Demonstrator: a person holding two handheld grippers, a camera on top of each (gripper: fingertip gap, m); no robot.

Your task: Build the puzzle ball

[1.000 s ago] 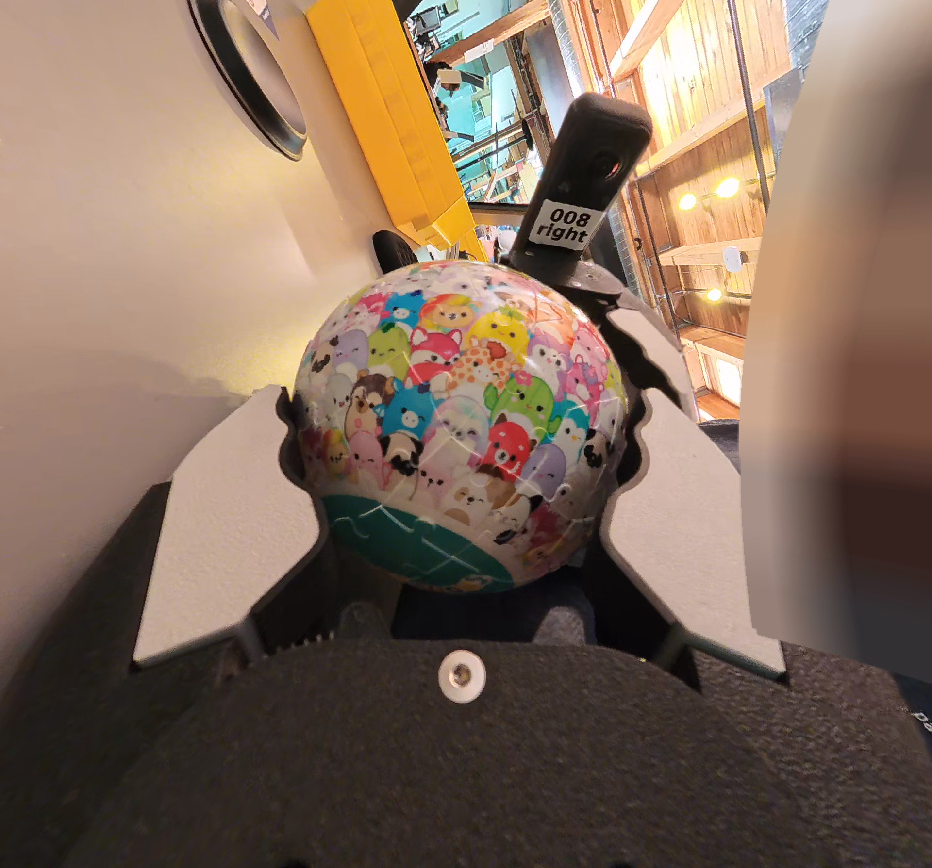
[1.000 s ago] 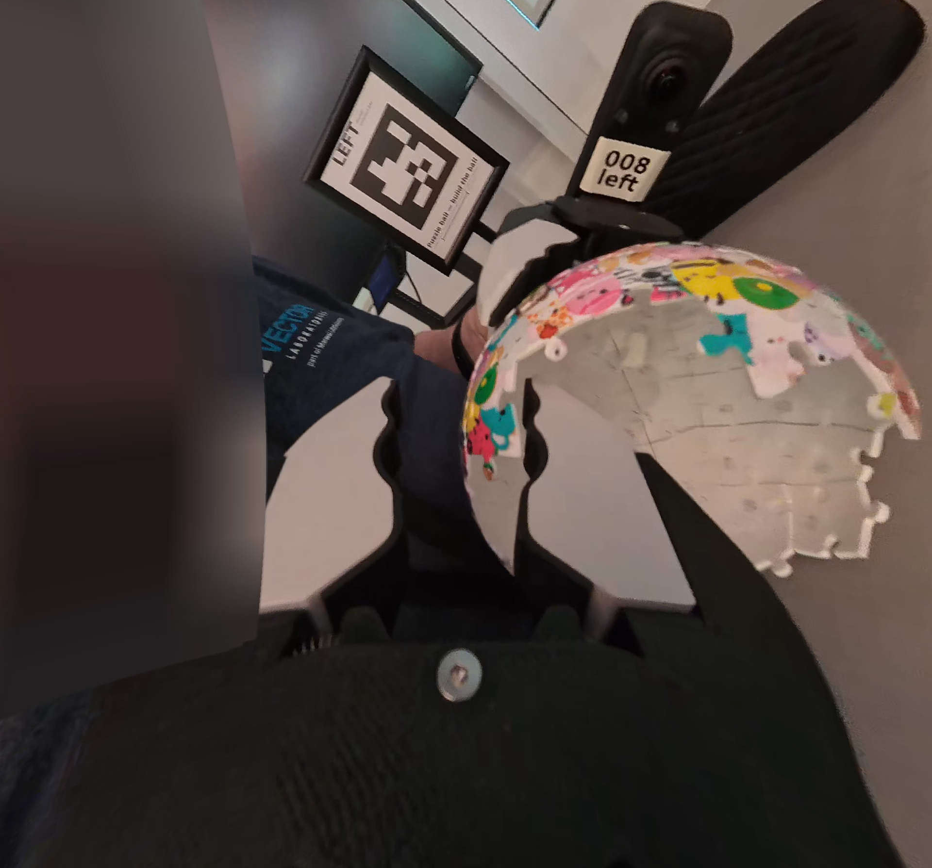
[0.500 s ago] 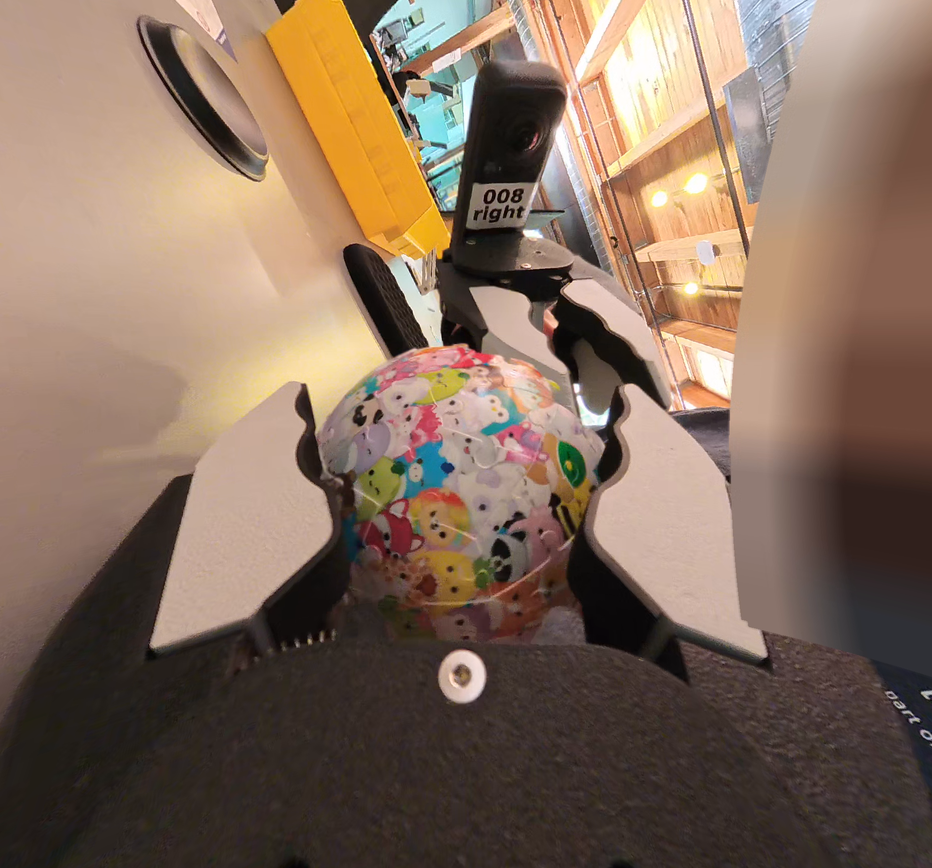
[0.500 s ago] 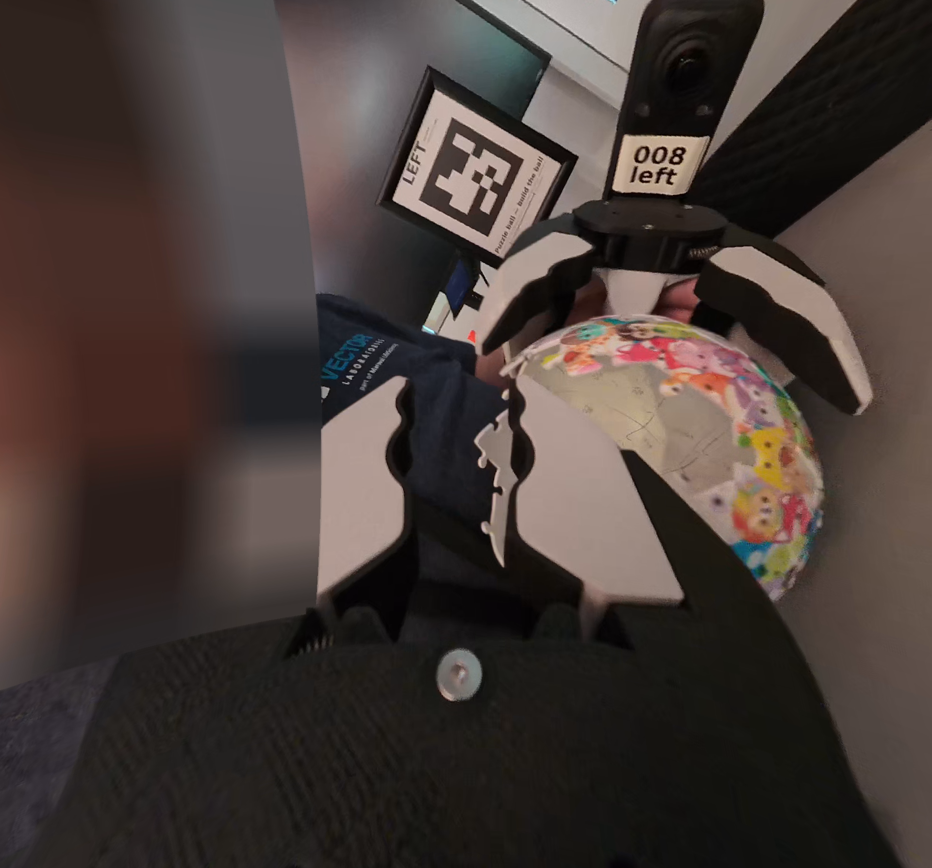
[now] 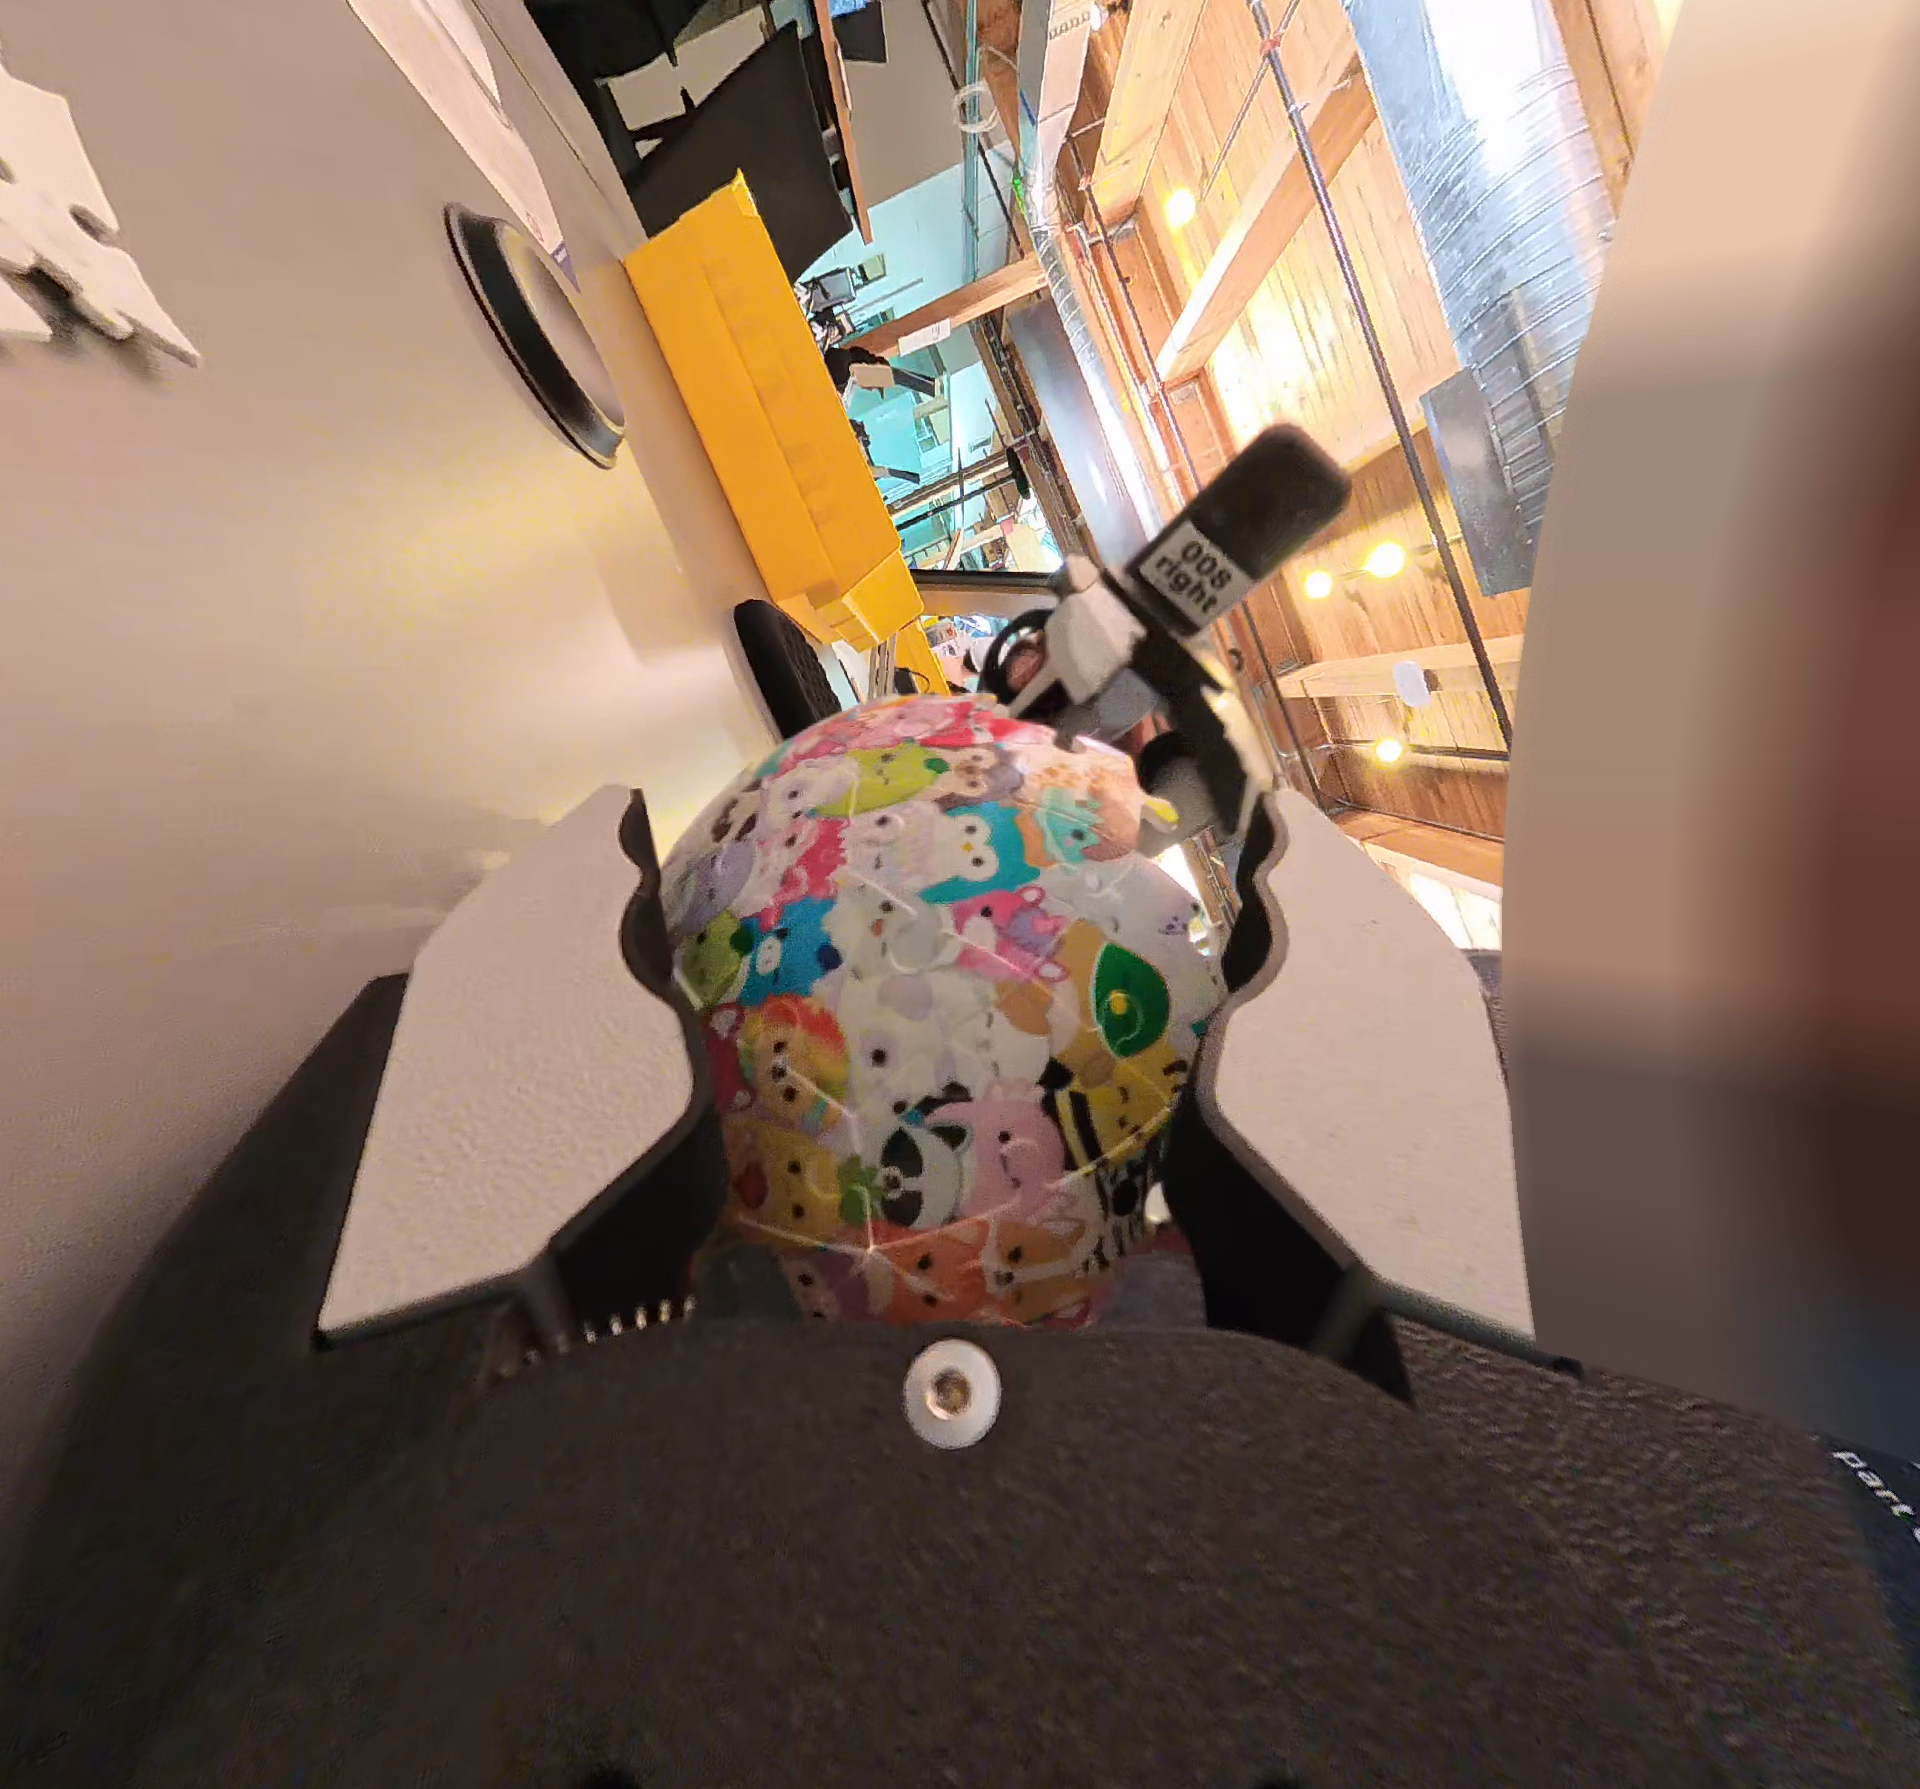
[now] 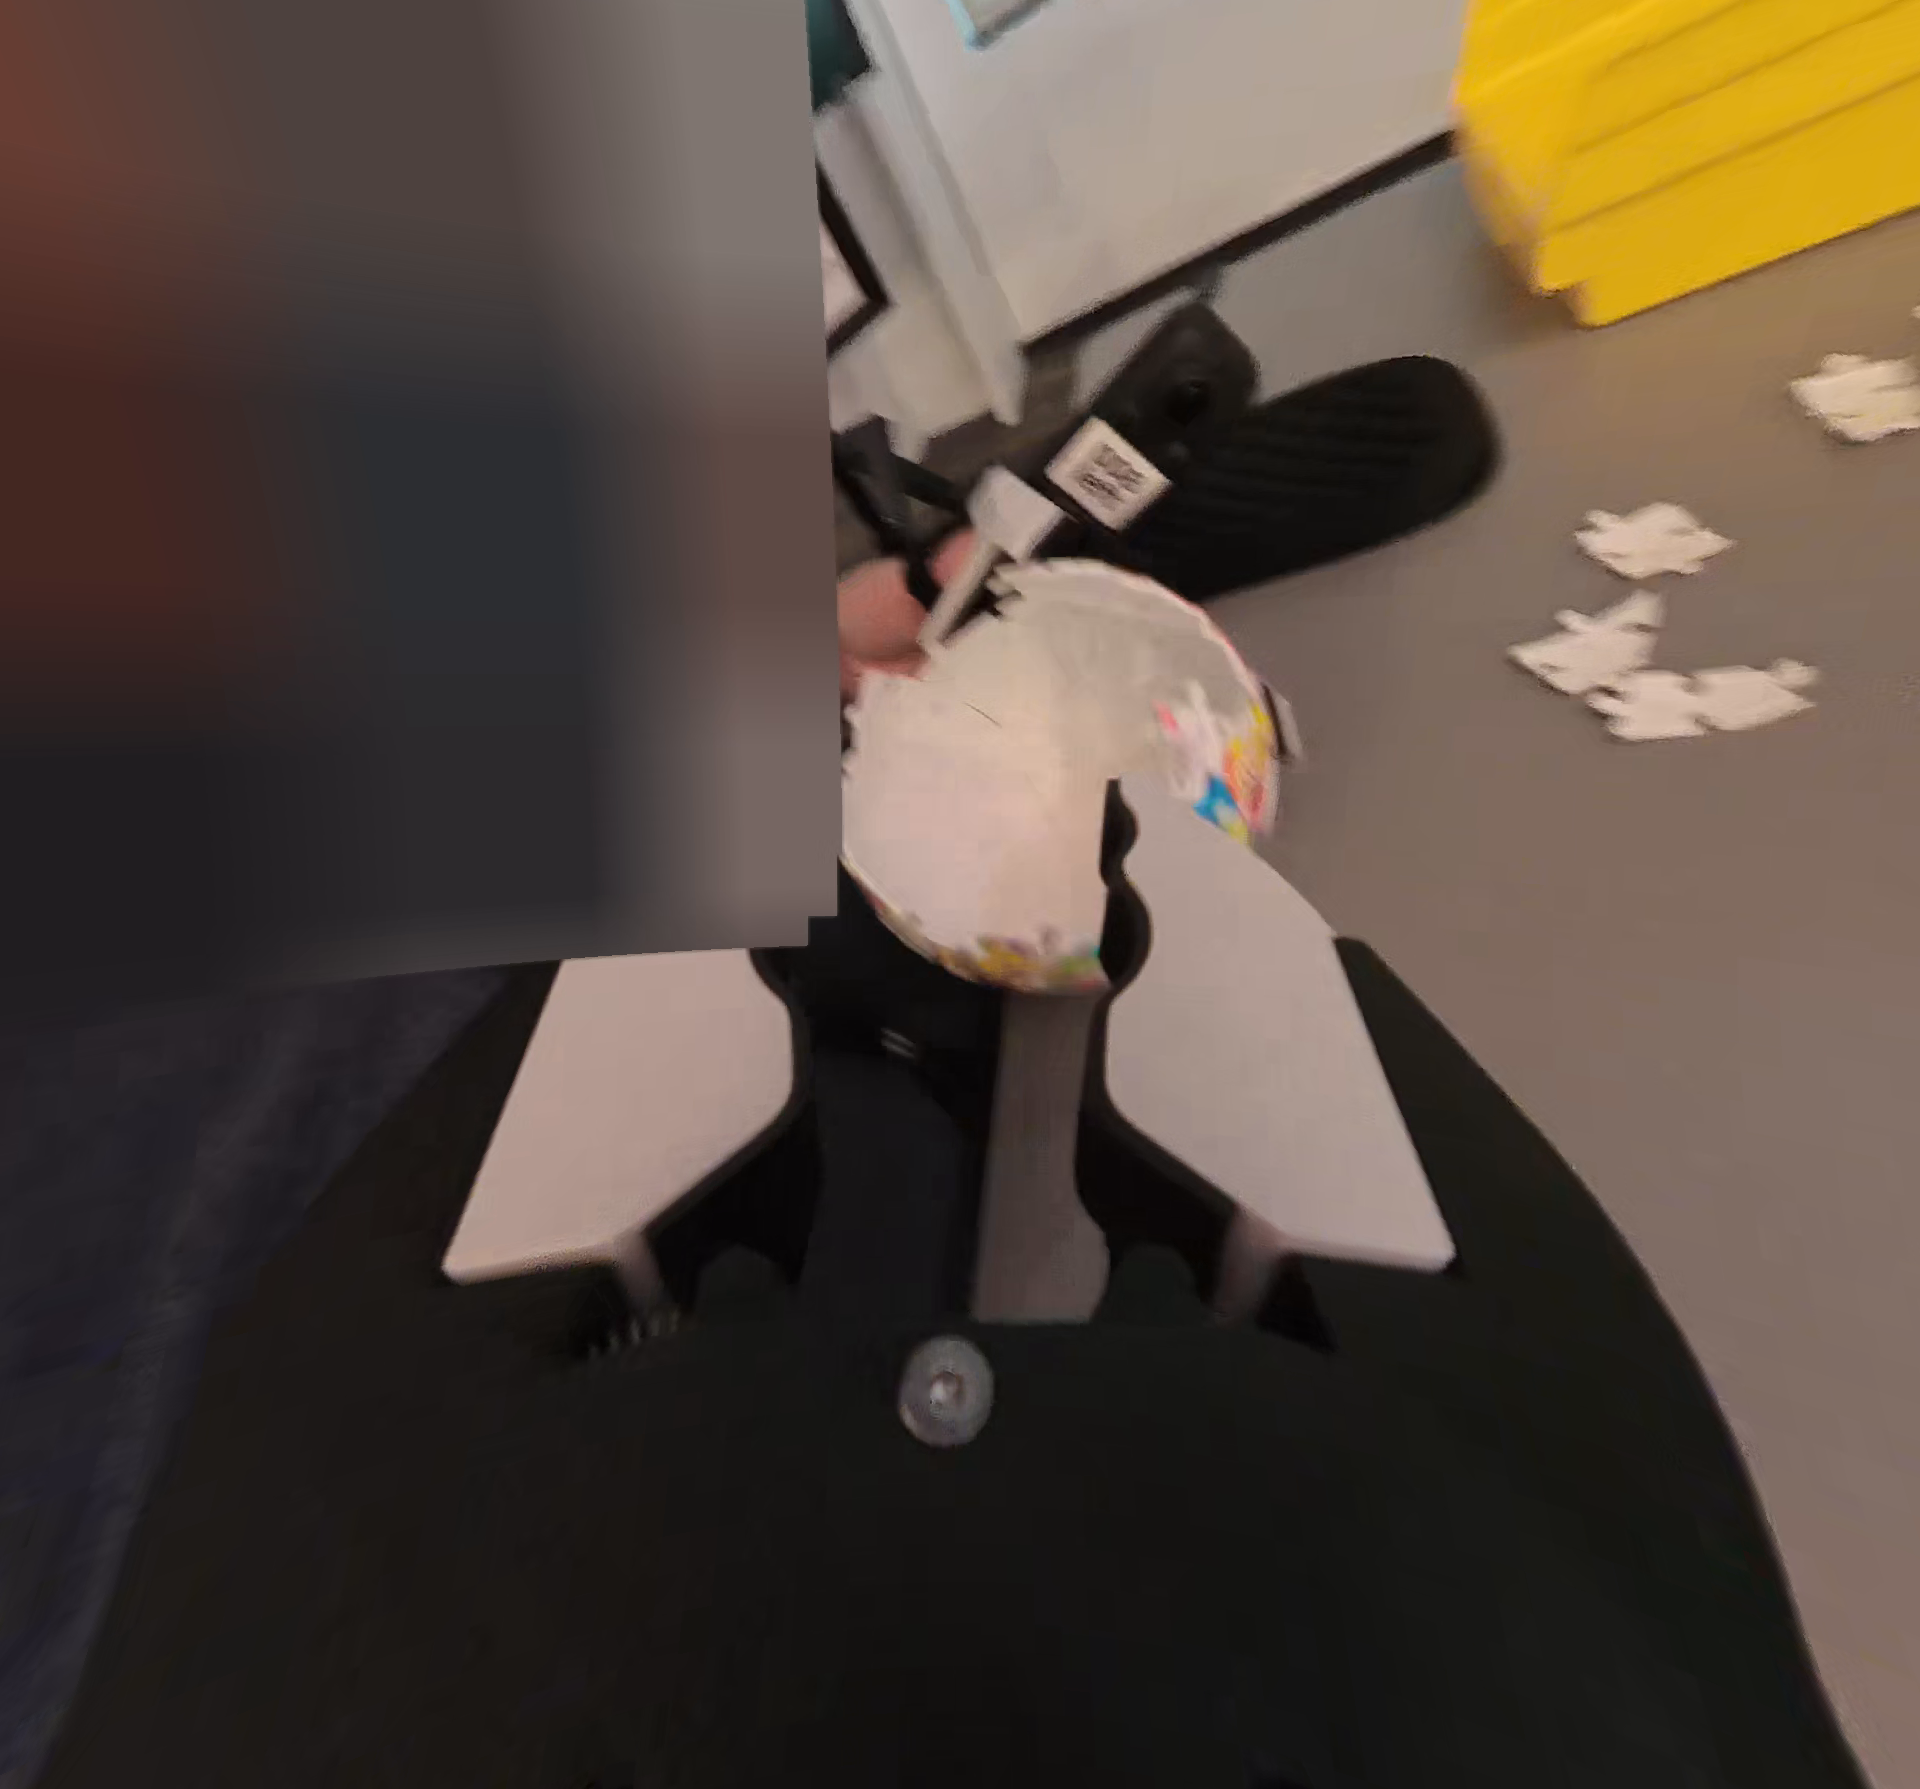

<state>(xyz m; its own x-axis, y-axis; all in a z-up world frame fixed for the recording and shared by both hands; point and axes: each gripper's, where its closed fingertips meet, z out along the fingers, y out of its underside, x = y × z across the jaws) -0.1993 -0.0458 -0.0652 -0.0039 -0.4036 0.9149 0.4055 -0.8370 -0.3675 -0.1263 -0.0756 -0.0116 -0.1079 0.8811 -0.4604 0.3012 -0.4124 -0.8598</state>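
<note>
The puzzle ball point(image 5: 935, 991), a partly built shell printed with colourful cartoon animals, sits between the fingers of my left gripper point(image 5: 945, 825), which is shut on it. The right wrist view is blurred. It shows the ball's white inside point(image 6: 987, 783) and its jagged open rim. My right gripper point(image 6: 945, 898) is open, and the ball's lower rim lies at its right fingertip point(image 6: 1127, 866). In the left wrist view the right gripper point(image 5: 1122, 700) is tilted over the ball's far top. Nothing shows between its jaws.
Loose white puzzle pieces point(image 6: 1652, 539) lie face down on the grey table point(image 6: 1558, 960), with more at the left point(image 5: 62, 253). Yellow bins point(image 6: 1704, 98) stand at the back. A black ridged object point(image 6: 1340, 472) lies behind the ball. A black round grommet point(image 5: 530, 337) is set in the table.
The ball has turned in my left gripper. My right gripper has swung away from the ball's rim and tilted, so its view now takes in the table and the loose pieces.
</note>
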